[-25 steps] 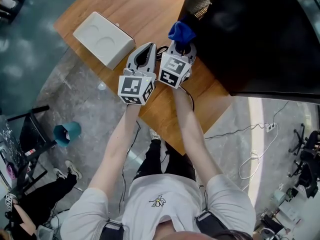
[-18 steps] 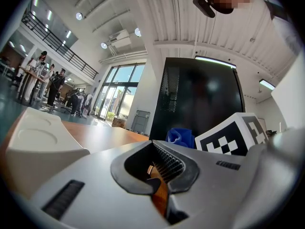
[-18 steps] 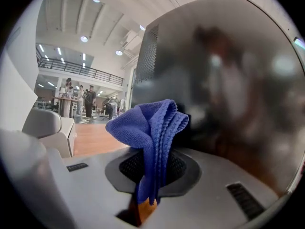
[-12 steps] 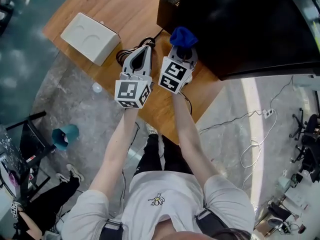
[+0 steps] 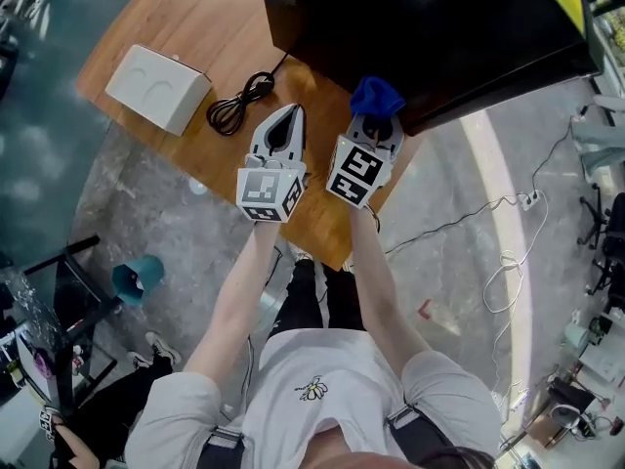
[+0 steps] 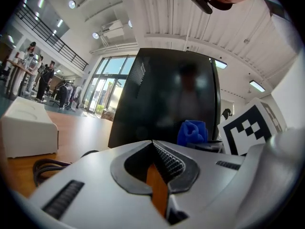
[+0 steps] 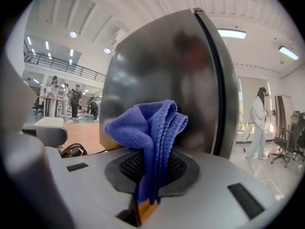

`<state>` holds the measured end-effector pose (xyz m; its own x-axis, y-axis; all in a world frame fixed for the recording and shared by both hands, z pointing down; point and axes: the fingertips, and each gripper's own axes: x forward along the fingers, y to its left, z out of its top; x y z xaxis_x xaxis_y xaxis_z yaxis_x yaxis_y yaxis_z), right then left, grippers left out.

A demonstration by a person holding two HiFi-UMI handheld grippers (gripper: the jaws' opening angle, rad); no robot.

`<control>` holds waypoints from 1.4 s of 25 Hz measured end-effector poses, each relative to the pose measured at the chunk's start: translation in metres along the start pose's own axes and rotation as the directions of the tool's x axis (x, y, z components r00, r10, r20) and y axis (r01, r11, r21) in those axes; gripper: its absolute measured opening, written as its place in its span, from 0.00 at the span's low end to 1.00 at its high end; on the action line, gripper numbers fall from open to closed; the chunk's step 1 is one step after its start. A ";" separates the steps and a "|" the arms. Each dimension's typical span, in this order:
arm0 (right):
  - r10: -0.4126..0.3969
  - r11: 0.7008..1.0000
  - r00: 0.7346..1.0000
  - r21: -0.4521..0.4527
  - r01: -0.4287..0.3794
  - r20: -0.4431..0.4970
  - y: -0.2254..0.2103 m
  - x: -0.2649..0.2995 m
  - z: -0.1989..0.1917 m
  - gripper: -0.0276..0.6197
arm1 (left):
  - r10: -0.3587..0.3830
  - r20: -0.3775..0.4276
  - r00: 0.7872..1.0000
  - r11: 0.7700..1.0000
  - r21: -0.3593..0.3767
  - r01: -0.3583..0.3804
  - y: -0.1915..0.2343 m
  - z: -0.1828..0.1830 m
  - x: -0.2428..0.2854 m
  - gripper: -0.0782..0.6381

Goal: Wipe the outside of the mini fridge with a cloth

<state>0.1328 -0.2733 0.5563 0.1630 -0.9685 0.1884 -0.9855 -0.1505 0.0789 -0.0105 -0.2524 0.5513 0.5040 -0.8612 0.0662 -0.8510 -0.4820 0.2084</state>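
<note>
The black mini fridge point(image 5: 430, 27) stands on the wooden table point(image 5: 210, 27); its dark glossy side fills the right gripper view point(image 7: 167, 80) and shows ahead in the left gripper view point(image 6: 162, 94). My right gripper point(image 5: 376, 120) is shut on a bunched blue cloth point(image 5: 376, 96) point(image 7: 150, 128), held just short of the fridge's near lower corner. My left gripper point(image 5: 286, 123) hovers beside it over the table, jaws shut with nothing between them point(image 6: 153, 144). The cloth point(image 6: 192, 131) also shows at right in the left gripper view.
A white box point(image 5: 156, 86) point(image 6: 26, 132) sits on the table at left. A coiled black cable point(image 5: 239, 106) lies between it and the fridge. The table's near edge runs just under both grippers. A white cord point(image 5: 513, 262) trails on the floor at right.
Both grippers and the cloth have shifted right along the fridge's front toward its near corner; the head view has swung, so the box and cable now sit further left.
</note>
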 end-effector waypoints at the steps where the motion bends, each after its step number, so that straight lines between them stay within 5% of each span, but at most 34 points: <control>1: -0.012 1.000 1.000 0.015 0.012 -0.006 -0.010 -0.005 -0.002 0.15 | -0.005 0.000 1.000 1.000 -0.001 0.005 -0.006 0.000 0.001 0.12; 12: -0.066 0.995 0.997 0.068 0.068 -0.030 -0.072 -0.036 -0.007 0.15 | -0.027 -0.002 1.000 1.000 0.000 0.027 -0.038 0.004 0.003 0.12; 28: -0.154 0.986 0.985 0.055 0.159 -0.081 -0.121 -0.054 -0.026 0.15 | 0.000 -0.018 1.000 1.000 -0.001 0.000 -0.031 -0.003 -0.001 0.12; 35: -0.052 0.995 0.998 0.087 0.055 -0.042 -0.080 -0.066 -0.013 0.15 | 0.029 -0.021 0.999 1.000 -0.006 -0.030 -0.015 -0.008 -0.002 0.12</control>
<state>0.2012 -0.1944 0.5503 0.2157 -0.9502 0.2248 -0.9754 -0.2205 0.0036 0.0028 -0.2422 0.5558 0.4817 -0.8714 0.0928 -0.8647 -0.4554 0.2121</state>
